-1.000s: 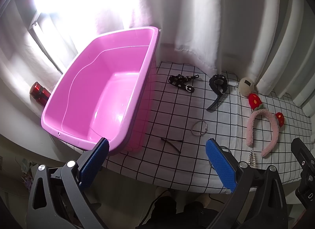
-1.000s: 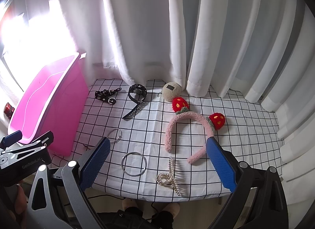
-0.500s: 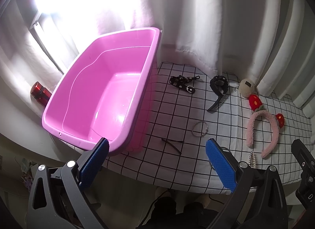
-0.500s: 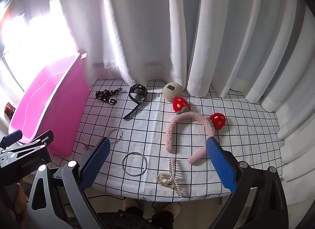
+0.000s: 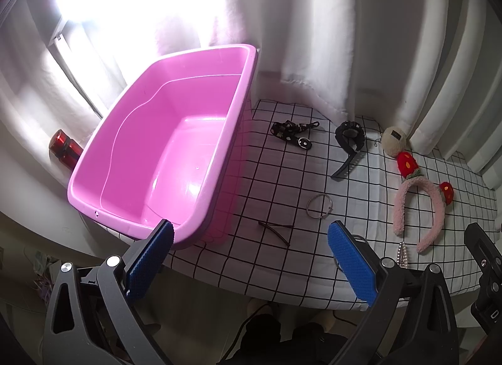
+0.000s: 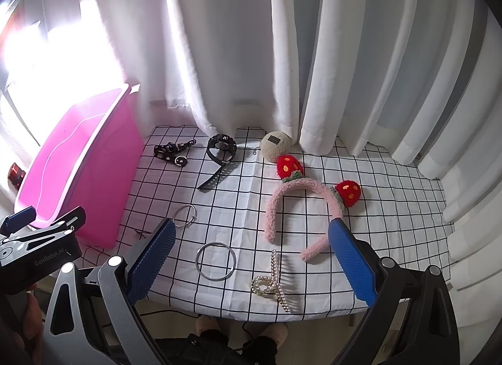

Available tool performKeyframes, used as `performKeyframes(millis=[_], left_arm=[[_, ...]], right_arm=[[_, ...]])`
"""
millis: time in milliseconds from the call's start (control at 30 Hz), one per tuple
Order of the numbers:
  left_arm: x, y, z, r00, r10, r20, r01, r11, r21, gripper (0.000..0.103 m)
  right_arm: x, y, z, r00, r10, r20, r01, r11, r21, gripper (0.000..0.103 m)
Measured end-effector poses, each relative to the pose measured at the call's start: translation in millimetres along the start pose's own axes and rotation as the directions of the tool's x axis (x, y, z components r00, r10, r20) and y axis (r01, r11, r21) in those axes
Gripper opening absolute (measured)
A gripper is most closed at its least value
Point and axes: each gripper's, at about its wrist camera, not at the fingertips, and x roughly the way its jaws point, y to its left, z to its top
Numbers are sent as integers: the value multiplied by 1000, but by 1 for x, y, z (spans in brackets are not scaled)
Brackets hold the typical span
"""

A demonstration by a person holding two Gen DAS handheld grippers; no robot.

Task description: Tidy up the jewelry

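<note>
Pink tub (image 5: 163, 158), two metal bangles (image 6: 216, 260), one watch (image 6: 221, 148), one plush headband (image 6: 301, 205) on the tabletop (image 6: 392, 208); both grippers' fingers (image 5: 150, 260) (image 6: 351, 261) spread wide, holding nothing.

right gripper (image 6: 251, 258) agape — above silver bangle (image 6: 216, 260)

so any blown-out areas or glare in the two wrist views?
Left wrist view: the window behind the pink plastic tub is fully blown out, and the tub floor carries glossy highlights. Right wrist view: clipping only at the left edge above the tub; the checked tablecloth is evenly lit, shadows soft.
</note>
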Motion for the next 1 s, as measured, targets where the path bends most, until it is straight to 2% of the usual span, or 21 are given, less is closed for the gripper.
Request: performKeyframes(millis=[567,767,1000], left_arm=[[0,-5,-2,1000,-8,-4,8,1000,9,97],[7,-16,-8,999,-44,-22,45,999,27,97],[25,-43,-23,992,-103,-71,110,989,95,97]], right_arm=[[-1,-7,-4,1000,-5,-1,5,1000,20,93],[0,-24,-13,1000,-14,-24,16,998,57,93],[15,-51,-36,996,-19,-90,29,994,107,93]])
